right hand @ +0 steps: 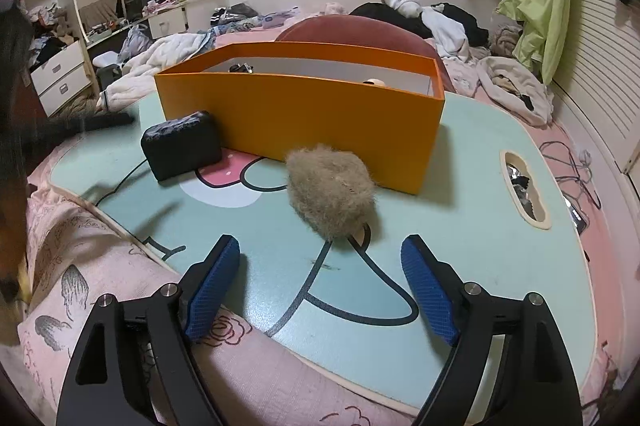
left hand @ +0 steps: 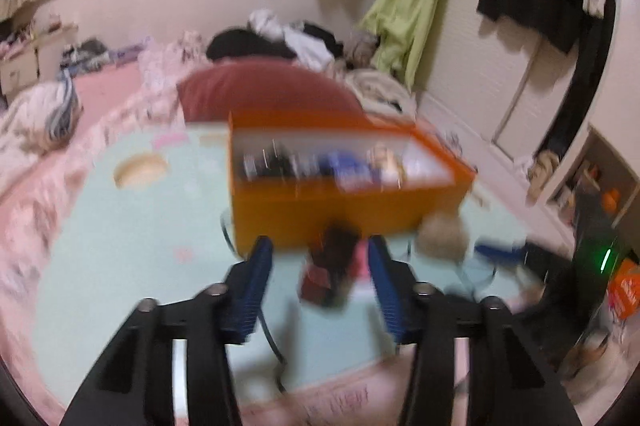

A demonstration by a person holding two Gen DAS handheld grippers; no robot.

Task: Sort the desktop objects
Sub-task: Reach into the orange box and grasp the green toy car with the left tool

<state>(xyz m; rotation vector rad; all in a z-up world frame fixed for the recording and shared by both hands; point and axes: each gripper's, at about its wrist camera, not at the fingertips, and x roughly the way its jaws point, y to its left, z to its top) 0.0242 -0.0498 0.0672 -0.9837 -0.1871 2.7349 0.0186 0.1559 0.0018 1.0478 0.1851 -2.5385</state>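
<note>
1. The orange box (right hand: 304, 114) is the biggest thing on your desk (right hand: 472, 226). It stands at the far middle, open on top, with small items already inside. Its card walls look light and a bit flexible, so drop things in rather than pushing against it.
2. The furry tan ball (right hand: 332, 192) sits just near of the box's right end, ahead of your right gripper (right hand: 320, 286) and a touch to its right. It looks soft, very light and squashy; take it across its middle with a gentle squeeze. That gripper's pads stand wide apart with nothing between them.
3. The black pouch (right hand: 182, 144) lies at the box's left front corner, to the far left of your right gripper. It looks padded and slightly slick, probably best pinched across its short side.
4. Your left gripper (left hand: 320, 266) has a small dark red and pink object (left hand: 332, 272) between its part-closed pads, just near of the box; blur hides whether they actually grip it. It seems small and stiff.
</note>
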